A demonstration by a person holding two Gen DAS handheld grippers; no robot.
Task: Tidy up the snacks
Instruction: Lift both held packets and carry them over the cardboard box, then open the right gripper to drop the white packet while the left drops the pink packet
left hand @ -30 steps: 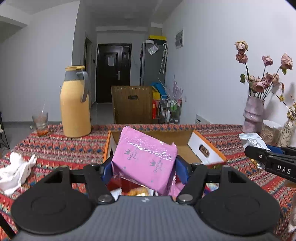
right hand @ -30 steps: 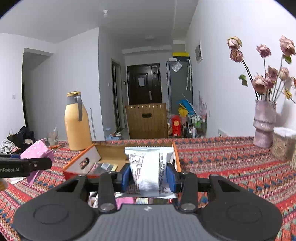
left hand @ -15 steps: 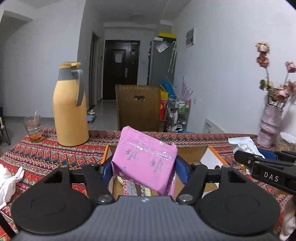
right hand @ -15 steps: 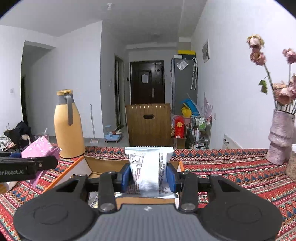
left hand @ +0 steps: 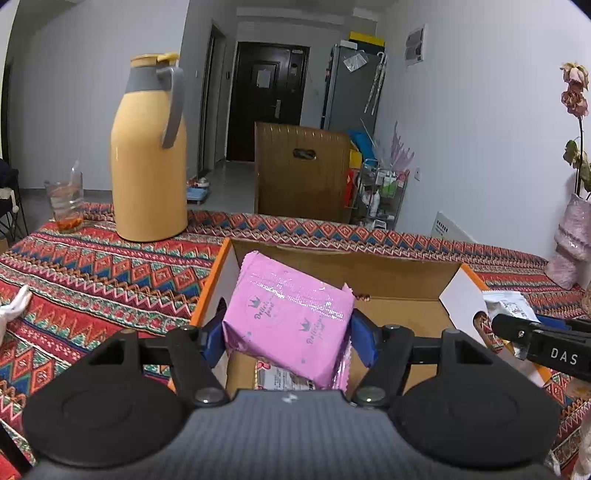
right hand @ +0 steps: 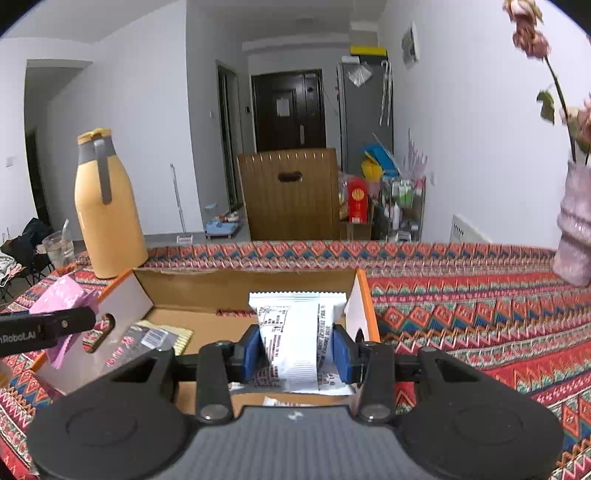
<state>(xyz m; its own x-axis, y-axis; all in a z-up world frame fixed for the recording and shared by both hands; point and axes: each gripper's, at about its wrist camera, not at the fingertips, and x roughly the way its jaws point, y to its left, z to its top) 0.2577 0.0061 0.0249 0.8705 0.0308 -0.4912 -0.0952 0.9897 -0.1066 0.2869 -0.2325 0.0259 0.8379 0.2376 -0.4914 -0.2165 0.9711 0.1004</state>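
Pink snack packet [left hand: 288, 321] sat pinched in the left gripper [left hand: 288, 332] jaws, tilted, hanging over the left end of the open cardboard box [left hand: 369, 266] on the desk. The right gripper [right hand: 295, 349] jaws pinched a white packet [right hand: 291, 332] upright above the box's right end; both drops lay straight below.

Flowers [right hand: 528, 33] cut off; carton's [left hand: 369, 266] floor perhaps mostly hidden.

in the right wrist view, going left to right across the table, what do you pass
drinking glass → yellow thermos jug → pink snack pack → cardboard box → white snack packet in the right hand-held gripper → pink vase
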